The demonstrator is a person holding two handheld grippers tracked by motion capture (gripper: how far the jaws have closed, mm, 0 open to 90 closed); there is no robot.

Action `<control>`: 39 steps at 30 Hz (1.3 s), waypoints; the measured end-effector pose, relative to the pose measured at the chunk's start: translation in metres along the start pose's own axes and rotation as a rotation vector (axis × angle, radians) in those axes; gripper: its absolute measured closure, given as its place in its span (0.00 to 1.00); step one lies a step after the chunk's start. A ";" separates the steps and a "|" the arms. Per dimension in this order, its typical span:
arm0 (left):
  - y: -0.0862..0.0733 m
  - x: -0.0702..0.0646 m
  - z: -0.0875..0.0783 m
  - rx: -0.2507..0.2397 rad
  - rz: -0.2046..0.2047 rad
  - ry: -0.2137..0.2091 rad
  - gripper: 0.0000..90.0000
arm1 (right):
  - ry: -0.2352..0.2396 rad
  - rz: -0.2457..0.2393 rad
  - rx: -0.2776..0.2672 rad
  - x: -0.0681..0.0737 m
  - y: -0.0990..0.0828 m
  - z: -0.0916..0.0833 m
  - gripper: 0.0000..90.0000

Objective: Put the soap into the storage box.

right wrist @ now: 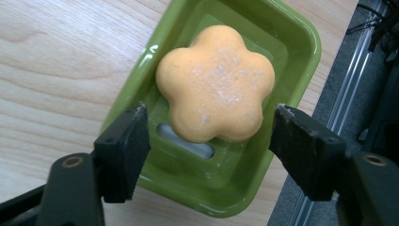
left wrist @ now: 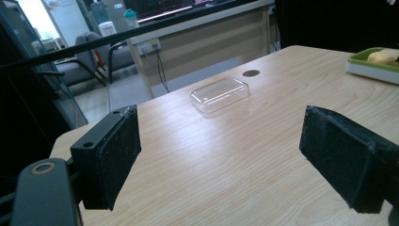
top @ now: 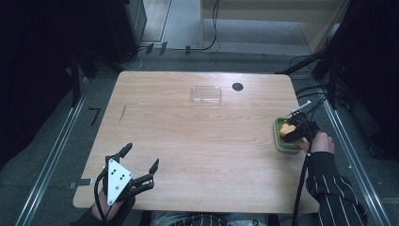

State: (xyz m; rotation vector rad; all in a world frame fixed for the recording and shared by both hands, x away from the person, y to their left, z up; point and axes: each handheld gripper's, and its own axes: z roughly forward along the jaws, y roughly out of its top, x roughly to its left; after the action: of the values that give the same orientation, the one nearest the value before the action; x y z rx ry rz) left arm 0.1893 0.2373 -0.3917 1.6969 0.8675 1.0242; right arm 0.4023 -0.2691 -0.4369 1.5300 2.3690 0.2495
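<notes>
Item 1: orange flower-shaped soap bar [right wrist: 215,84], matte with a pale powdery bloom. It lies inside the green plastic soap dish [right wrist: 291,42], resting on the raised floor so that water can drain through the slot beneath it. The dish stands at the right edge of the pale wooden surface [top: 197,141], about halfway along that edge.

Item 2: right gripper [right wrist: 211,141], poised over the dish. Its jaws stand apart, one on each side of the soap and clear of it, pads not pressing; nothing is held. This looks like a straddle for a pick-up or a release.

Item 3: left gripper [top: 140,159], near the front left corner of the surface, jaws wide apart and empty, seemingly waiting its turn.

Item 4: clear rectangular plastic lid [top: 206,94], lying flat near the far edge, well apart from the dish, probably its cover. A small dark round hole [top: 237,86] sits just beside it.

Markings: no brand, label or legible writing on any item.
</notes>
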 end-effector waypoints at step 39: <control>0.000 0.001 0.000 -0.003 -0.002 -0.003 0.15 | 0.150 -0.195 0.174 0.081 -0.010 -0.035 0.00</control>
State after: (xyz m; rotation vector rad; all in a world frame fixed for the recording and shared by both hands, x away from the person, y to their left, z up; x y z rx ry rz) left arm 0.1893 0.2379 -0.3916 1.6944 0.8650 1.0203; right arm 0.3508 -0.1986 -0.4201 1.3815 2.6994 0.1199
